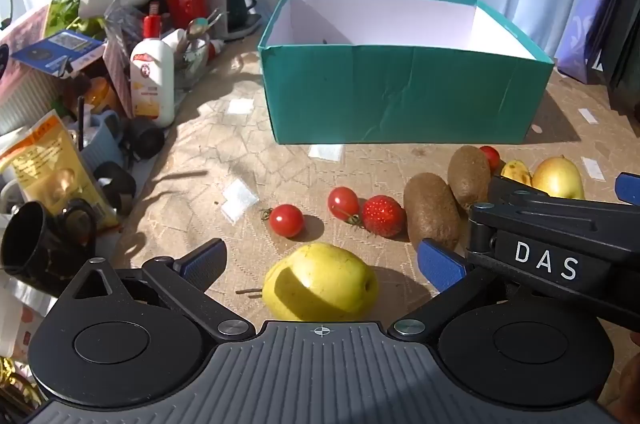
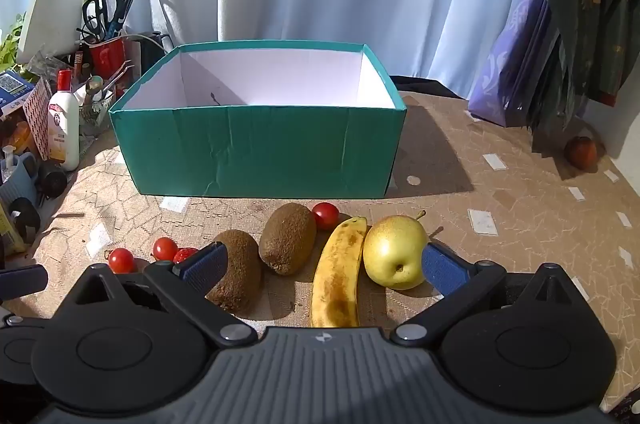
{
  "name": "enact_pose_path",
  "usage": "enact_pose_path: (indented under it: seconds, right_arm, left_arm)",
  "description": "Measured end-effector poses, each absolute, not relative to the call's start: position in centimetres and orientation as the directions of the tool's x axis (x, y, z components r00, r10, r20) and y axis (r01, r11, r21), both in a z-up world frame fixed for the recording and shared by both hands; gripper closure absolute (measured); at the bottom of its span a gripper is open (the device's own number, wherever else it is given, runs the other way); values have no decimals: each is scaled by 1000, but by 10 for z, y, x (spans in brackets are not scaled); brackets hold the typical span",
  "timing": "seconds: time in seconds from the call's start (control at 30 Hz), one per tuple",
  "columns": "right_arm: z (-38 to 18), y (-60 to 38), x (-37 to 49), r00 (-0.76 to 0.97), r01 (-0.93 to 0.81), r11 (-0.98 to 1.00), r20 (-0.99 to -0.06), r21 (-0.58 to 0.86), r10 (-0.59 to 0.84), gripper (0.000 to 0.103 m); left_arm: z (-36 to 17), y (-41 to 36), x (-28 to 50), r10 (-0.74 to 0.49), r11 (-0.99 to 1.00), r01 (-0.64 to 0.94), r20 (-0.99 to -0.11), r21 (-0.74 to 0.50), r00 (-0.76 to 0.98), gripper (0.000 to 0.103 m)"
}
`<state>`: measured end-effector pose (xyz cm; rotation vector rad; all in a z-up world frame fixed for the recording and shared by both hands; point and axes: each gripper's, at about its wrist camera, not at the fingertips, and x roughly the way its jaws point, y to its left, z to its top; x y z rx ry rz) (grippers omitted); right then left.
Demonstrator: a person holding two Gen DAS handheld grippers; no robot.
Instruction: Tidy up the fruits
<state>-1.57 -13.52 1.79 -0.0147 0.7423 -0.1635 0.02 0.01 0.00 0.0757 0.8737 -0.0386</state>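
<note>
My left gripper (image 1: pixel 322 266) is spread wide and pinches nothing. The yellow pear (image 1: pixel 320 282) lies on the table (image 1: pixel 200 159) between its two blue pads, touching neither. Just ahead of it I see two cherry tomatoes (image 1: pixel 286 220) and a strawberry (image 1: pixel 383 216), and further ahead stands the teal box (image 1: pixel 404 95), open on top.

My right gripper (image 2: pixel 322 266) is also fully spread and holds nothing. Between its fingers lie the banana (image 2: pixel 338 276) and one kiwi (image 2: pixel 287 238). A second kiwi (image 2: pixel 238 270) is right beside the left pad, and the golden apple (image 2: pixel 394 252) is right beside the right pad; I cannot tell if they touch. One more tomato (image 2: pixel 325 215) sits just ahead.
</note>
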Motion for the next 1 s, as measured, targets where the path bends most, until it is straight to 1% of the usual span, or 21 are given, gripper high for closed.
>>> enact_pose_path:
  seconds: [0.33,1.0]
  right_arm:
    - [20,-134,-12,726,141,988,-673,-55,-141,0]
    - [17,-134,-13,728,142,987,-668,-69,-151,0]
  left_arm:
    - [0,0,0,-3,997,65,-767,51,641,0]
    - [-3,0,2,-5,997,65,-771,46,636,0]
